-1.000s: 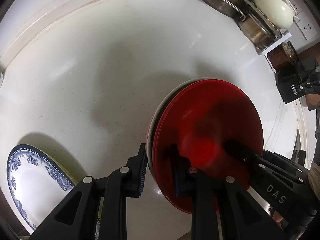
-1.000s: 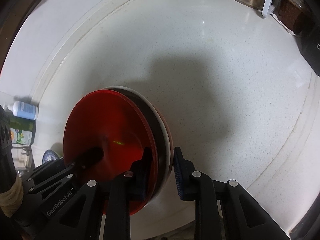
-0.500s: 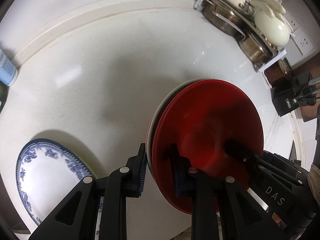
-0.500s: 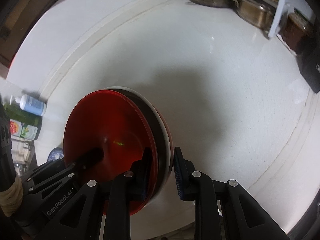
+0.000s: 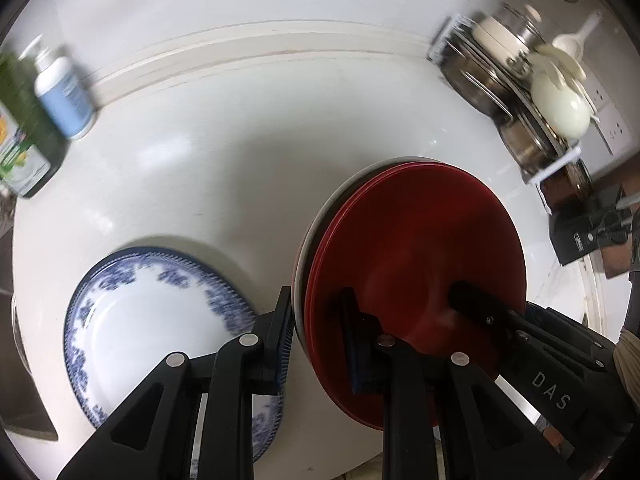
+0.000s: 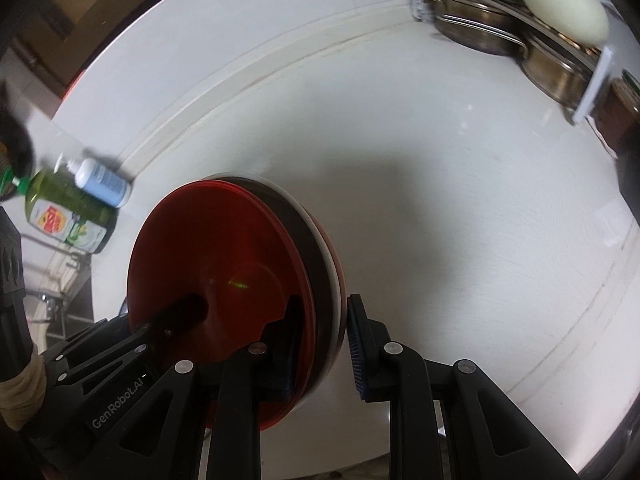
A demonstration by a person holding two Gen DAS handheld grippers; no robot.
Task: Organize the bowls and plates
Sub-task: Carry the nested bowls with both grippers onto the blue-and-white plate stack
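Both grippers clamp one stack of plates, red on top with black and white rims under it point(image 5: 416, 248), held on edge above the white counter. My left gripper point(image 5: 320, 340) is shut on its near rim. My right gripper point(image 6: 324, 344) is shut on the same stack point(image 6: 224, 264) from the other side, and its fingers also show in the left wrist view point(image 5: 480, 304). A blue-patterned white plate point(image 5: 148, 320) lies flat on the counter, down left of the stack.
A rack with steel pots and a cream lidded pot point(image 5: 560, 104) stands at the back right. A blue-white pump bottle point(image 5: 64, 92) and a green soap bottle point(image 5: 20, 148) stand at the back left. A black box point(image 5: 584, 232) sits at the right counter edge.
Both views have pulled back and tilted up with the stack still held. More of the blue-patterned plate, the bottles and the pot rack has come into view.
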